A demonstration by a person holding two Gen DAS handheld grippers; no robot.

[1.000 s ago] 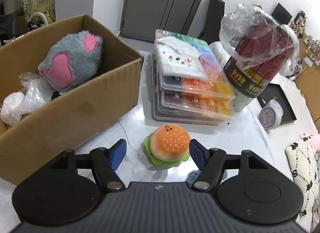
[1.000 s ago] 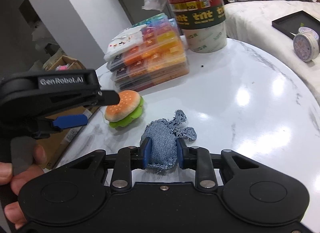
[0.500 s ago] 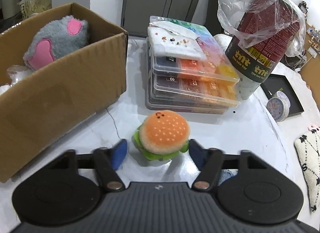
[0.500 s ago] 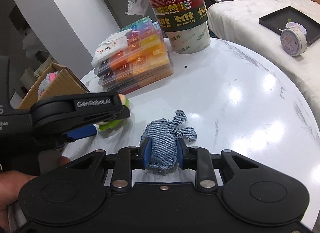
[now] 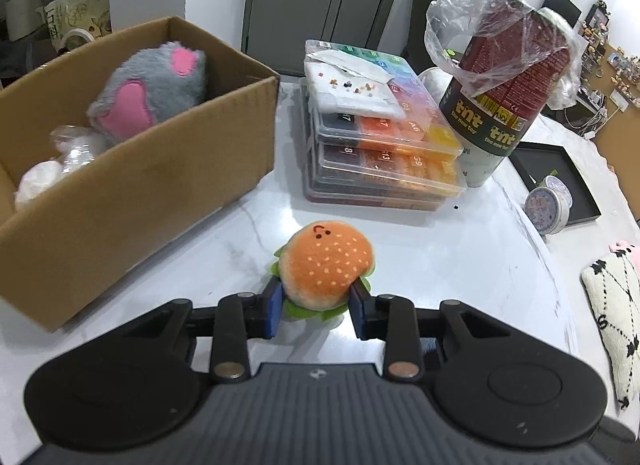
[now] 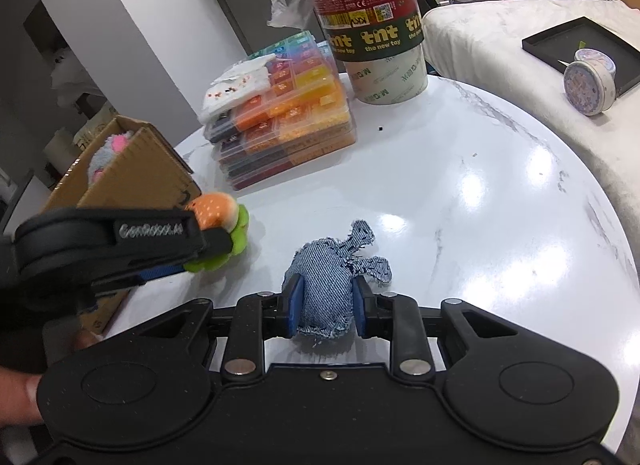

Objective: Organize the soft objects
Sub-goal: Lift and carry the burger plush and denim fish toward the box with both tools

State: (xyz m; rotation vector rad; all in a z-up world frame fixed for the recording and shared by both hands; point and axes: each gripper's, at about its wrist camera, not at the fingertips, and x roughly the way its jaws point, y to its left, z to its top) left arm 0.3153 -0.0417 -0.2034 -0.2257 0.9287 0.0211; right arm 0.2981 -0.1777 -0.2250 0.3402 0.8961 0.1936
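Because it is a small stuffed orange-and-green burger plush, it should weigh next to nothing, squash readily and spring back; best taken across the bun's widest sides. Location: lower centre of the left wrist view, on the white marble-pattern table, right of the brown cardboard box holding a grey-and-pink plush. Left gripper: jaws closing, pads touching the burger's flanks; a second ago they stood wide apart around it. Right gripper: jaws clamped on a frayed blue denim pouch, equally limp and light, unchanged from before.
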